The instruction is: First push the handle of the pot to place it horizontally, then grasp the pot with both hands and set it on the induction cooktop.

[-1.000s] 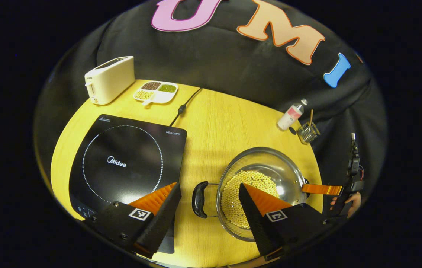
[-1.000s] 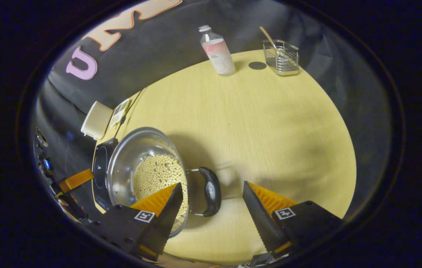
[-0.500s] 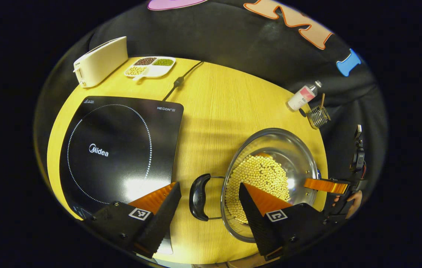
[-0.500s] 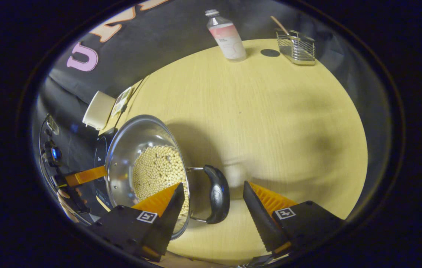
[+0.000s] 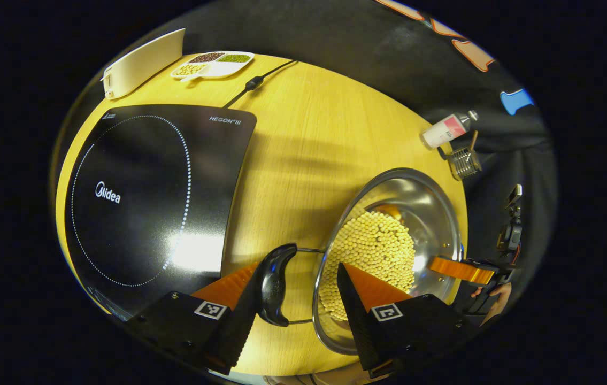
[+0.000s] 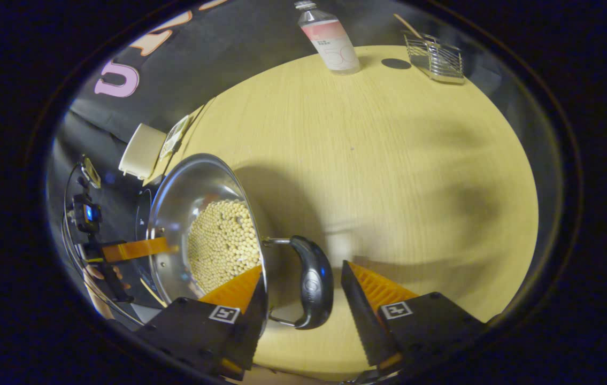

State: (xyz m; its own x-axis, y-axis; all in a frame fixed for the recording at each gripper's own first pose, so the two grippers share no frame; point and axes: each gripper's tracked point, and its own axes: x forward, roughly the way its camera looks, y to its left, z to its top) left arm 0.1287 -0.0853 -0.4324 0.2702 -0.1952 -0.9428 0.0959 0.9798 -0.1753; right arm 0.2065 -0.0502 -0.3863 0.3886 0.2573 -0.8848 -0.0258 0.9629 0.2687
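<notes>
A steel pot (image 5: 421,208) of pale round beans (image 5: 373,246) stands on the wooden table, right of the black induction cooktop (image 5: 137,192). Its two black side handles lie level. In the left gripper view, my left gripper (image 5: 296,266) is open around the near handle (image 5: 276,286), with one finger outside the handle and the other over the beans inside the rim. In the right gripper view, my right gripper (image 6: 300,267) is open the same way around the opposite handle (image 6: 314,283) of the pot (image 6: 191,182). Neither pair of fingers presses on its handle.
At the table's far edge stand a cream toaster (image 5: 143,61) and a divided dish of beans (image 5: 212,63), with the cooktop's cord (image 5: 255,83) beside them. A bottle (image 6: 332,40) and a wire basket (image 6: 434,53) sit at the far right corner.
Both grippers have come down and forward onto the pot. Each handle now lies between a pair of fingers, and the jaws have narrowed slightly. The pot has not shifted.
</notes>
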